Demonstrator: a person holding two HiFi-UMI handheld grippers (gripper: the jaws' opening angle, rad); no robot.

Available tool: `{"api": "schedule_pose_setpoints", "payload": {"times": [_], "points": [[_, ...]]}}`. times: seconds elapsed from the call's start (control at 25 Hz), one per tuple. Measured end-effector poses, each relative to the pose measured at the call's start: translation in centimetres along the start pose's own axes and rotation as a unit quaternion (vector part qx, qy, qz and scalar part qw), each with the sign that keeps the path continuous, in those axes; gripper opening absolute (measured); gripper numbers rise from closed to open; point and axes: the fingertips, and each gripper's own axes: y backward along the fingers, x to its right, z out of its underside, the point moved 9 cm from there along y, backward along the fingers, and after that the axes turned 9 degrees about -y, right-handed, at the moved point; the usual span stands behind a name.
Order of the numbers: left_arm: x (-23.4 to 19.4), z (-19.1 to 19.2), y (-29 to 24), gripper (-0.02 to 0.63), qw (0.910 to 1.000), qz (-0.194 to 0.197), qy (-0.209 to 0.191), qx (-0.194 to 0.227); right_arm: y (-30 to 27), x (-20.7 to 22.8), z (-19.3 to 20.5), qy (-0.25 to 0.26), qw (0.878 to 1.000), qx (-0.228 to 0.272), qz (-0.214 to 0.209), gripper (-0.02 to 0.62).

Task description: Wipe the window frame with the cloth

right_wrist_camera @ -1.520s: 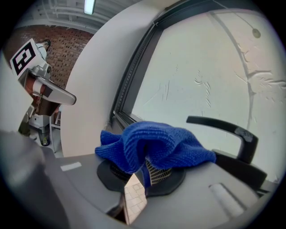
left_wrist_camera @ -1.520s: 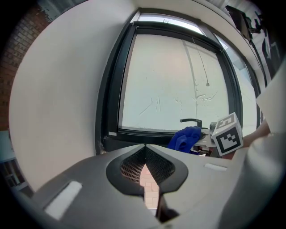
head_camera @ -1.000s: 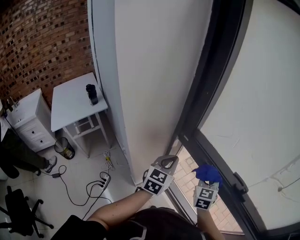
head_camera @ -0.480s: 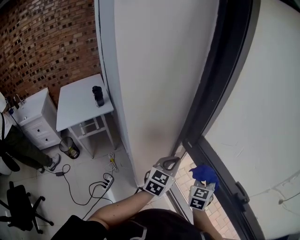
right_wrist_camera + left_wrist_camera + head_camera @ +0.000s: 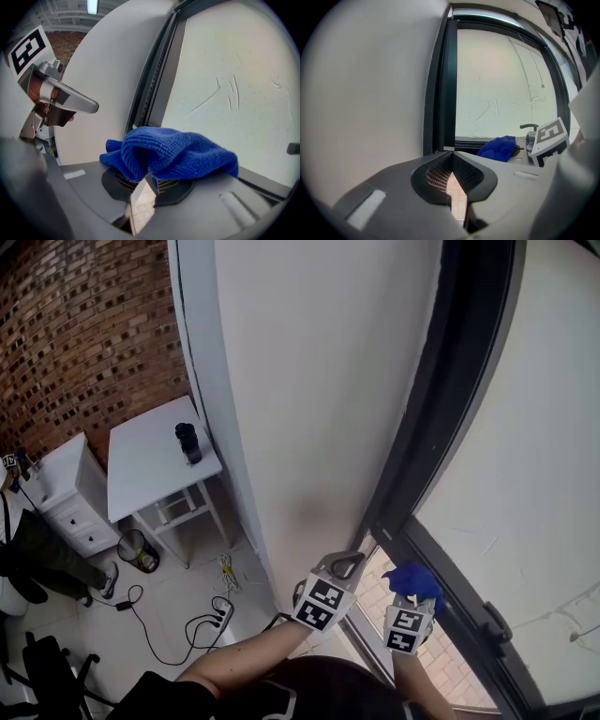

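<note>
A blue cloth (image 5: pixel 412 579) (image 5: pixel 173 152) is bunched in my right gripper (image 5: pixel 411 594) (image 5: pixel 149 180), which is shut on it. It sits just left of the dark window frame's slanted lower bar (image 5: pixel 448 582), close to the corner where that bar meets the upright (image 5: pixel 450 399) (image 5: pixel 154 79); I cannot tell whether the cloth touches the frame. My left gripper (image 5: pixel 343 565) (image 5: pixel 451 155) is shut with nothing in it, held beside the white wall, left of the cloth (image 5: pixel 497 147). The frame's upright (image 5: pixel 443 93) runs straight ahead of it.
A white wall pillar (image 5: pixel 309 381) borders the frame on the left. A window handle (image 5: pixel 497 620) sticks out on the lower bar. Below left are a white table (image 5: pixel 150 460) with a black bottle (image 5: pixel 187 442), a drawer cabinet (image 5: pixel 66 493), a bin (image 5: pixel 136 549), floor cables (image 5: pixel 220 610) and a person (image 5: pixel 28 549).
The head view has swung a little. Both grippers keep nearly the same places by the frame's lower corner, the cloth still held.
</note>
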Motion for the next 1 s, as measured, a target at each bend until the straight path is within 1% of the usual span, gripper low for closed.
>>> {"api": "schedule_pose_setpoints", "payload": {"times": [0.12, 0.24, 0.36, 0.52, 0.68, 0.8, 1.0], "points": [[-0.6, 0.2, -0.1, -0.007, 0.9997, 0.023, -0.003, 0.001, -0.8, -0.4, -0.1, -0.013, 1.0, 0.001, 0.003, 0.054], [-1.1, 0.4, 0.0, -0.007, 0.999, 0.044, -0.01, 0.004, -1.7, -0.9, -0.3, -0.006, 1.0, 0.005, 0.01, 0.054], [-1.4, 0.8, 0.3, -0.007, 0.9982, 0.059, -0.008, 0.002, -2.5, -1.5, -0.6, -0.003, 1.0, -0.003, 0.015, 0.054], [-1.4, 1.3, 0.5, -0.008, 0.9968, 0.078, -0.017, 0.0, -3.7, -2.3, -1.0, -0.008, 1.0, -0.009, 0.018, 0.054], [-1.6, 1.3, 1.2, -0.006, 0.9955, 0.088, -0.036, -0.004, -5.0, -3.4, -1.8, -0.018, 1.0, -0.012, 0.018, 0.054], [-1.7, 1.5, 1.5, -0.006, 0.9951, 0.095, -0.029, 0.002, -5.6, -4.0, -2.2, -0.015, 1.0, -0.012, 0.018, 0.054], [-2.5, 1.7, 1.9, -0.007, 0.9956, 0.09, -0.026, 0.001, -6.2, -4.4, -2.6, -0.016, 1.0, -0.012, 0.019, 0.054]]}}
